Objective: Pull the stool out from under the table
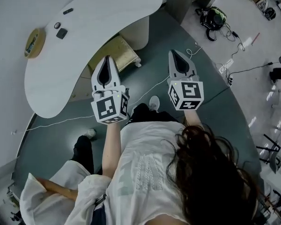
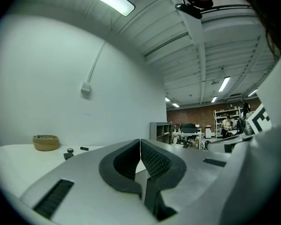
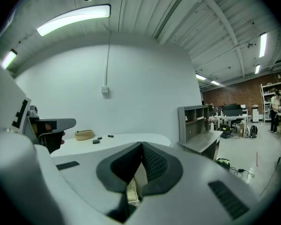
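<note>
dark green floor (image 1: 51,135) spreads under me, with a thin white cable (image 1: 145,90) trailing across it. nearest to me, i hold both tools up side by side, clear of everything and aimed forward at the table. the left gripper (image 1: 107,60) has its jaws pressed together on nothing. in the left gripper view the ribbed pads (image 2: 152,161) meet at the tip with only the white wall beyond. the right gripper (image 1: 174,54) is the same, jaws together and nothing pinched. i read this as a ready pose before the reach. neither tool is near the stool, and both would have to part their jaws before taking hold of it.

past the tips sits the stool (image 1: 113,53), tucked partly beneath the near edge of the table (image 1: 107,8), in the hollow of its curved outline. it is low, with a squarish pale yellow seat and short white legs. one leg shows at its right corner. the far part of the seat is hidden under the tabletop, while the near corner pokes out toward me. i judge that corner to be the natural place to grip, and the stool looks likely to slide straight back over the floor.

further off, a round woven basket (image 1: 34,42) rests near the left edge of the tabletop, with small dark items (image 1: 61,33) just beside it.
</note>
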`<state>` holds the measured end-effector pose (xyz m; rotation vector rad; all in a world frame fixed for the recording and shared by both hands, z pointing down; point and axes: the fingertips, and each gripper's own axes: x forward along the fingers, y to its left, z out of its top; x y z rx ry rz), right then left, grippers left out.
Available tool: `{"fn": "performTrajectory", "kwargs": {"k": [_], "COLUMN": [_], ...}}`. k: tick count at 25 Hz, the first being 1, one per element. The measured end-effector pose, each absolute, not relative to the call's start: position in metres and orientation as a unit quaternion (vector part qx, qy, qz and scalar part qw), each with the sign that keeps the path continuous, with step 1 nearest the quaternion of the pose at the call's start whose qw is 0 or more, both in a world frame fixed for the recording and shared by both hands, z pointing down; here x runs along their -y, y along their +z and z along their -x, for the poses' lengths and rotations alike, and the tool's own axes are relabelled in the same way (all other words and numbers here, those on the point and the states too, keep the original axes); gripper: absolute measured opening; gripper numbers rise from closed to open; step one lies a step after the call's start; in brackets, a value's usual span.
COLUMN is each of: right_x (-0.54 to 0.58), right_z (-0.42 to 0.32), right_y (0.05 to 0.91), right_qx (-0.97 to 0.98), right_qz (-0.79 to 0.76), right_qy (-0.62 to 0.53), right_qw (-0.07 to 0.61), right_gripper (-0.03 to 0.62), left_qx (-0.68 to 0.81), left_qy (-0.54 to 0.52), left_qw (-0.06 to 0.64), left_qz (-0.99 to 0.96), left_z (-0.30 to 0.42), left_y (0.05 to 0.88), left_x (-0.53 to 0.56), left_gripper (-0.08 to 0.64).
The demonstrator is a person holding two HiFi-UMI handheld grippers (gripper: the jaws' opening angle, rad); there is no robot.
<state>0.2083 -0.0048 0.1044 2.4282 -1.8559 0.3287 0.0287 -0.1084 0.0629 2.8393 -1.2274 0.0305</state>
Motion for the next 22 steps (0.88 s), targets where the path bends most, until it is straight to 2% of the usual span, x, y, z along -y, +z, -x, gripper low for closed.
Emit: {"fn": "performTrajectory", "kwargs": {"k": [6,22], "right_x": [0.010,0.034], "right_z": [-0.215,-0.202], "right_y": [0.108,0.107], "right_qx": [0.622,0.630], "right_qz": [-0.775,-0.769], "right_qy": [0.102,0.096], "right_qw": [0.041,0.053], "right_gripper": [0.031,0.029], "left_qx": [0.391,0.416], "left_qy": [0.041,0.032], "left_qw": [-0.031,0.003], "left_qz": [-0.919,-0.909], "left_z": [-0.050,-0.039], "left_y": [0.064,0.075], "left_x": [0.098,0.138], "left_gripper": [0.028,0.028]}}
